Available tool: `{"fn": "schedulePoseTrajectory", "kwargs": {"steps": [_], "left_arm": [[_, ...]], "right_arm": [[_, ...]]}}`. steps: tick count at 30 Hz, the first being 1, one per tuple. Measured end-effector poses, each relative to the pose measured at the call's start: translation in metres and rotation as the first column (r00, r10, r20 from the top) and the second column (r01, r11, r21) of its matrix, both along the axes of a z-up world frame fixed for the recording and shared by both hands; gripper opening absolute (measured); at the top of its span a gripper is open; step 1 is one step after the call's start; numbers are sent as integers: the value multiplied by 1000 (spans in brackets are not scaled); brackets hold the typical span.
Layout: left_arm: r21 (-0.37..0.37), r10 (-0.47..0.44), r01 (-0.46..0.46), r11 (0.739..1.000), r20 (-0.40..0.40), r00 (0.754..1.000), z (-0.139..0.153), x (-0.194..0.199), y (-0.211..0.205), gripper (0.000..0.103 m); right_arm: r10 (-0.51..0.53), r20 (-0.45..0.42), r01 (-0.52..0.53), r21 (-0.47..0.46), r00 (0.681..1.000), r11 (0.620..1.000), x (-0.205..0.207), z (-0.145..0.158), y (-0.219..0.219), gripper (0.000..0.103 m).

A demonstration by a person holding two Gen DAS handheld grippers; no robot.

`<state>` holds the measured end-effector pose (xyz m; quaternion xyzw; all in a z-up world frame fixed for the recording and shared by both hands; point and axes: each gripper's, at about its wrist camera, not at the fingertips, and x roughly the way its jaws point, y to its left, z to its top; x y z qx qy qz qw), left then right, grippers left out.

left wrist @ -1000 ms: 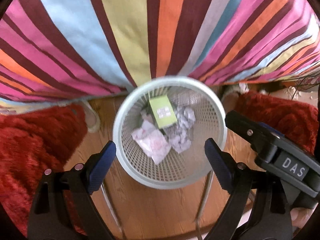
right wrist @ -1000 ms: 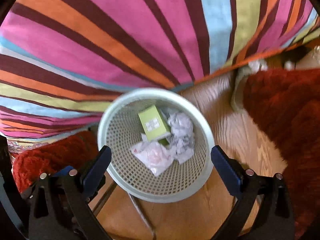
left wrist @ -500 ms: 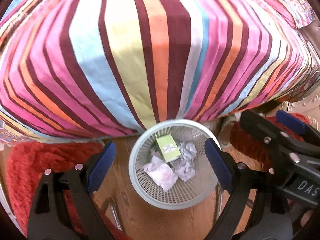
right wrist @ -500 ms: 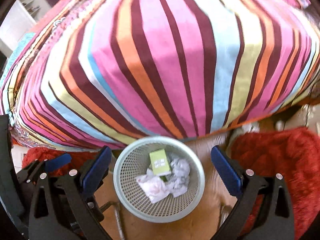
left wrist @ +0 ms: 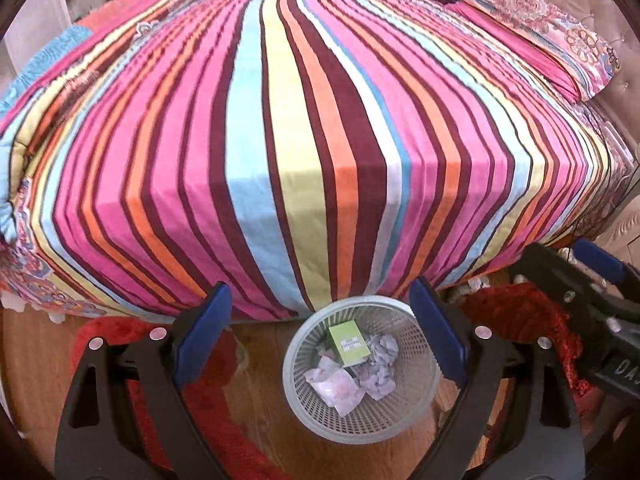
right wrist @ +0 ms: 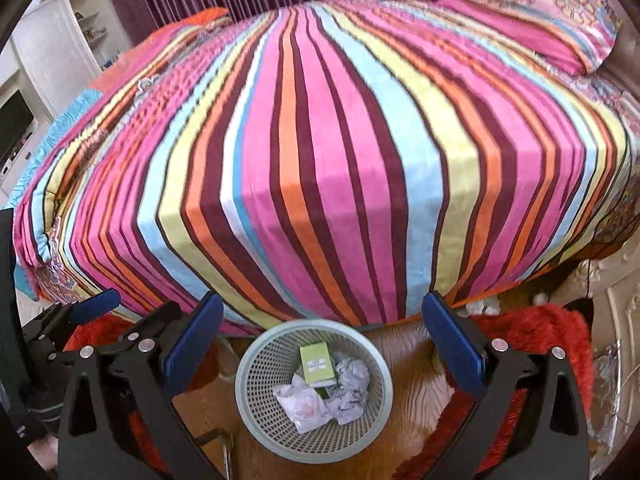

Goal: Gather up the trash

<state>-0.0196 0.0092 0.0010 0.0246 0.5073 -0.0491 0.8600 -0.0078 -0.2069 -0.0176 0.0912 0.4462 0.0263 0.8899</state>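
Nearest, the left gripper (left wrist: 320,330) and the right gripper (right wrist: 322,346) both hang with fingers spread wide and nothing between them. Below them the mesh wastebasket (left wrist: 416,408) stands on the wooden floor (left wrist: 256,392), holding a green carton (left wrist: 347,342), crumpled paper (left wrist: 380,368) and a pinkish wrapper (left wrist: 336,386), so that trash looks collected. Red rugs (right wrist: 540,340) flank it. Beyond rises the striped bedspread (left wrist: 304,140), apparently free of litter, then a floral pillow (left wrist: 560,48).

Bare wood floor (left wrist: 256,412) lies open at the basket's (right wrist: 256,412) six o'clock; bed (left wrist: 320,160) blocks twelve; red rugs (right wrist: 532,344) flank three and nine.
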Motion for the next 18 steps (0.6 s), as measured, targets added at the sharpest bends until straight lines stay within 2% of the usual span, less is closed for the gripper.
{"fn": "schedulePoseTrajectory", "kwargs": {"steps": [6,18], "left_arm": [[-4,5,-5,1000,44,999,19,-5,1,88],[0,19,-20,1000,125,992,49,-13,2,88]], "right_arm": [[-22,59,21,2,998,1000,-5,15,-5,95],[-28,96,30,-18,995,999,-8,30,-4,95]]}}
